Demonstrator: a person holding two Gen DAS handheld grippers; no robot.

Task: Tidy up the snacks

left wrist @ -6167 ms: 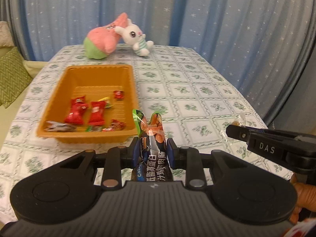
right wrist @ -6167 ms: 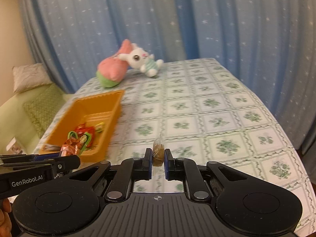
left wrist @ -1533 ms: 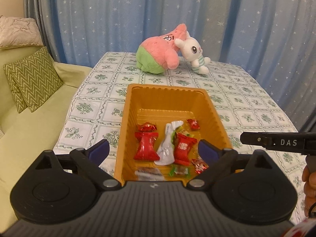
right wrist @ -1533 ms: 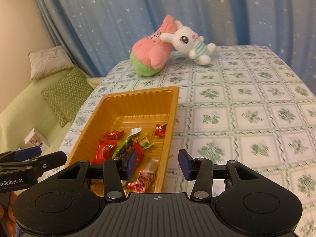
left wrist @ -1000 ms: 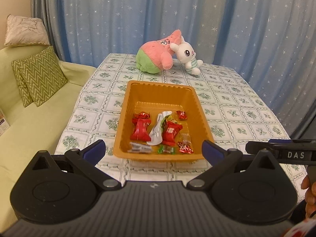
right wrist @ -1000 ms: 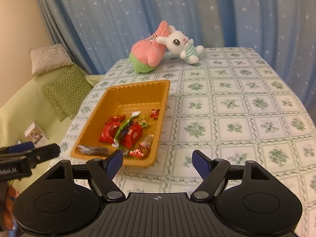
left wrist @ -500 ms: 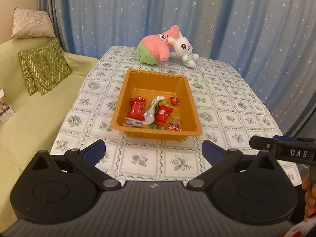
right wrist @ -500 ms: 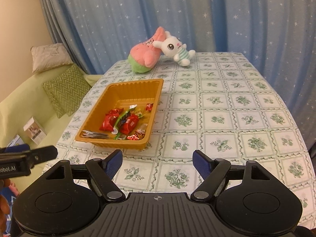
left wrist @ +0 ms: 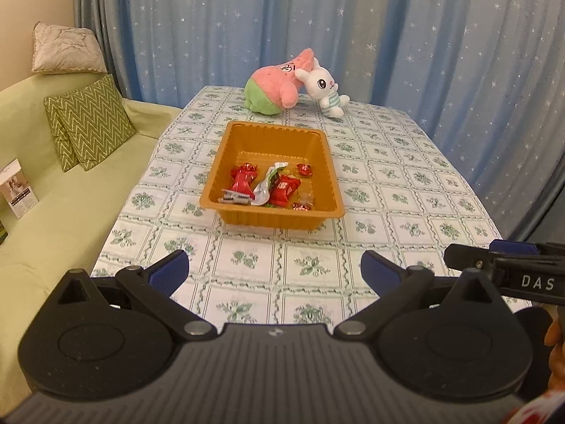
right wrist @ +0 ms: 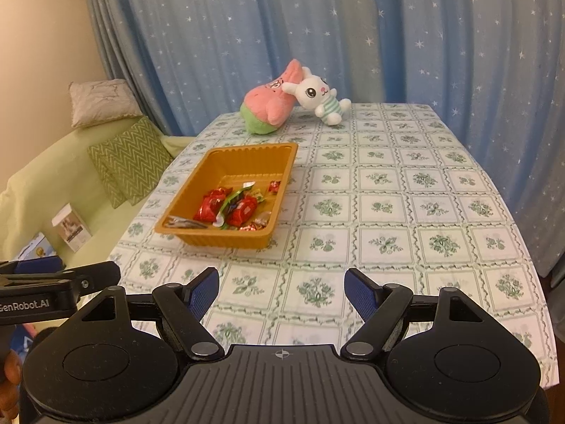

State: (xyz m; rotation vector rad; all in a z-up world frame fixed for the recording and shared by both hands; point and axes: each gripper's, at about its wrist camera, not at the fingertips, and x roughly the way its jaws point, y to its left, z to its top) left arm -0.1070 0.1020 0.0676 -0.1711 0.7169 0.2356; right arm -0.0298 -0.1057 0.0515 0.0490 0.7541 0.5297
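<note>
An orange tray (left wrist: 319,145) (right wrist: 197,173) sits on the patterned table and holds several wrapped snacks (left wrist: 275,185) (right wrist: 229,208), mostly red, bunched at its near end. My left gripper (left wrist: 274,271) is open and empty, held back above the table's near edge, well short of the tray. My right gripper (right wrist: 281,291) is open and empty too, above the near edge and to the right of the tray. Each gripper shows at the edge of the other's view.
A pink and green plush (left wrist: 275,86) and a white bunny plush (left wrist: 325,88) lie at the table's far end before a blue starred curtain. A green sofa with zigzag cushions (left wrist: 88,123) stands to the left. The tablecloth (right wrist: 406,212) spreads right of the tray.
Both grippers dropped their snacks into the tray, opened wide and pulled back toward the table's near edge. The tray now looks smaller and farther away.
</note>
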